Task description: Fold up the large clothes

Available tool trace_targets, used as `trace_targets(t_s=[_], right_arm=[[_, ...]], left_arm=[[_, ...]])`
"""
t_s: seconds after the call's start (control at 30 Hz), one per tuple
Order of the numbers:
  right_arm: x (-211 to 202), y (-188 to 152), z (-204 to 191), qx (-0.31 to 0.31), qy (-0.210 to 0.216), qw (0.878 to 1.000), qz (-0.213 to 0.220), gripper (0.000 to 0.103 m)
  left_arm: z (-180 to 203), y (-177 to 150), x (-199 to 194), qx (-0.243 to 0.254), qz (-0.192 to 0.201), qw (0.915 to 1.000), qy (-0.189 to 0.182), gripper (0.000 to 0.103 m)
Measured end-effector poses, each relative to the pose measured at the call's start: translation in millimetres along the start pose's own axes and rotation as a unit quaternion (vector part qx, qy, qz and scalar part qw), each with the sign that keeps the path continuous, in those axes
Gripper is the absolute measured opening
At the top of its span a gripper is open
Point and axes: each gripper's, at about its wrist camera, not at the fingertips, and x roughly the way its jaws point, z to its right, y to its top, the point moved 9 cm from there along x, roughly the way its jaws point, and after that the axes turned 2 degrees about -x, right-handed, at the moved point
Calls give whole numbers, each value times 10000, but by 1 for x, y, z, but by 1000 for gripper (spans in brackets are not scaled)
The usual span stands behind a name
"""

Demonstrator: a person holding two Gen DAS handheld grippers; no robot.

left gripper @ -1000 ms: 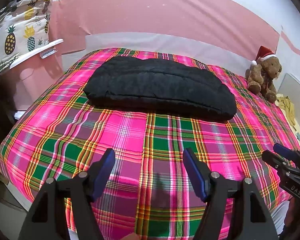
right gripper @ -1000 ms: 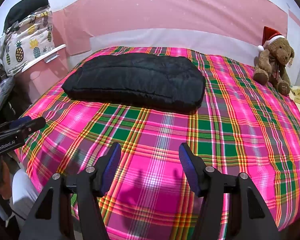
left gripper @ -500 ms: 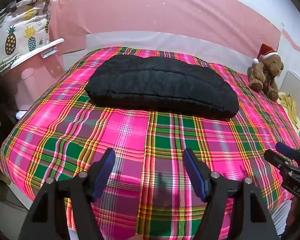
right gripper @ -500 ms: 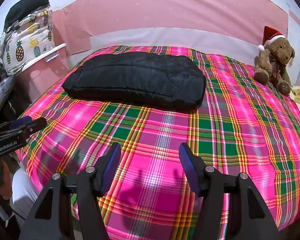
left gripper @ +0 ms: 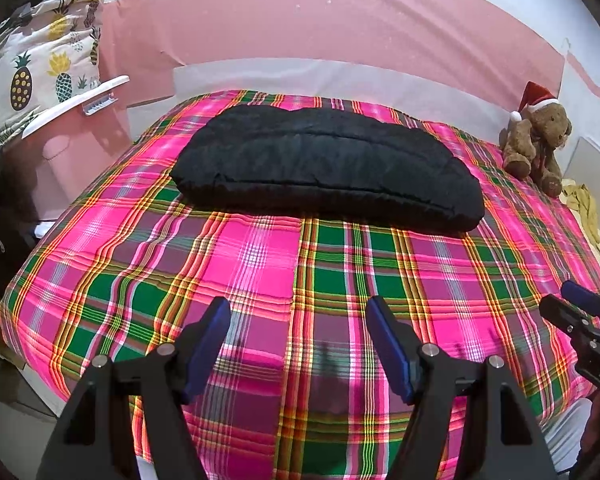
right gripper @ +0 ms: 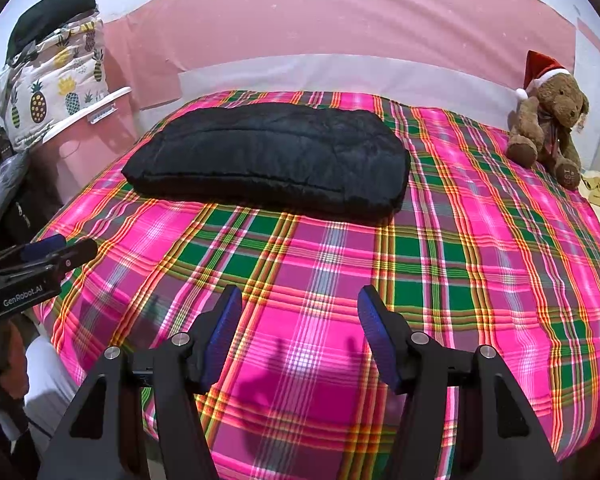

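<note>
Both sets of fingers spread, nothing held. Left gripper (left gripper: 298,344) and right gripper (right gripper: 300,334) over the near edge of the bed (left gripper: 256,256). Jacket (left gripper: 324,164) well ahead, long axis crosswise, folded already by the look; left slightly nearer.

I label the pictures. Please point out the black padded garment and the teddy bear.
black padded garment (left gripper: 324,164), left wrist view, its middle.
teddy bear (right gripper: 548,120), right wrist view, its chest.
</note>
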Motion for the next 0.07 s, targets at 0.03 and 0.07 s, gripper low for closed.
trace_targets(t_s=[0.03, 0.07], right_arm=[[0, 0, 1, 5, 3, 10000, -1, 60], [0, 0, 2, 13, 1, 10000, 1, 60]], left_arm=[[-1, 0, 0, 7, 11, 10000, 24, 72], [-1, 0, 0, 10, 6, 10000, 23, 72]])
